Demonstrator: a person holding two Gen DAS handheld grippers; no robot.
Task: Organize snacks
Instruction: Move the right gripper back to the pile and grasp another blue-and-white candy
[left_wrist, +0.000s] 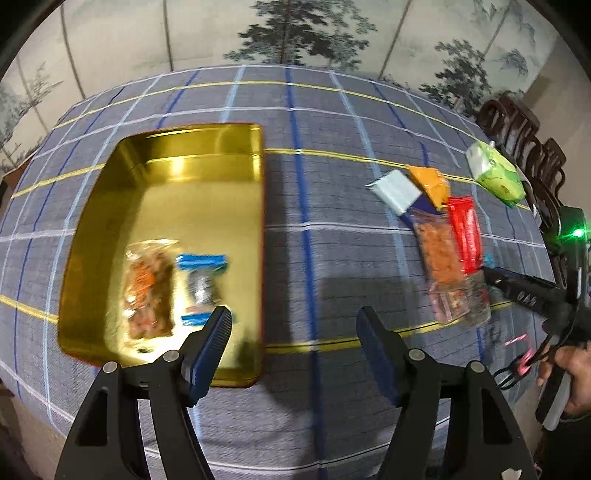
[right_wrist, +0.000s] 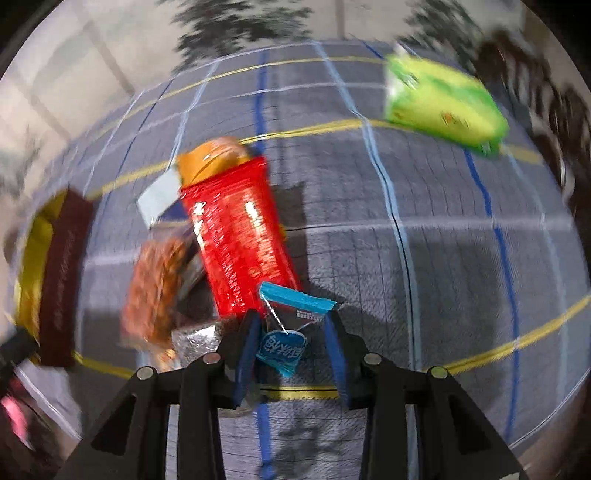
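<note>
On the left of the table (left_wrist: 332, 258), a gold tin (left_wrist: 110, 221) holds a brown snack bag (left_wrist: 147, 291) and a blue-ended packet (left_wrist: 201, 284). The left hand-held gripper (left_wrist: 293, 325) hangs over the tin's right edge, its jaws apart and empty. Further right lies a heap: pale blue pack (left_wrist: 395, 190), orange pack (left_wrist: 430, 182), red pack (left_wrist: 465, 232), with a green pack (left_wrist: 495, 173) apart beyond. The right hand-held gripper (right_wrist: 291, 332) has its jaws narrowed about a blue candy packet (right_wrist: 284, 347) beside the red pack; whether the pads press it I cannot tell.
</note>
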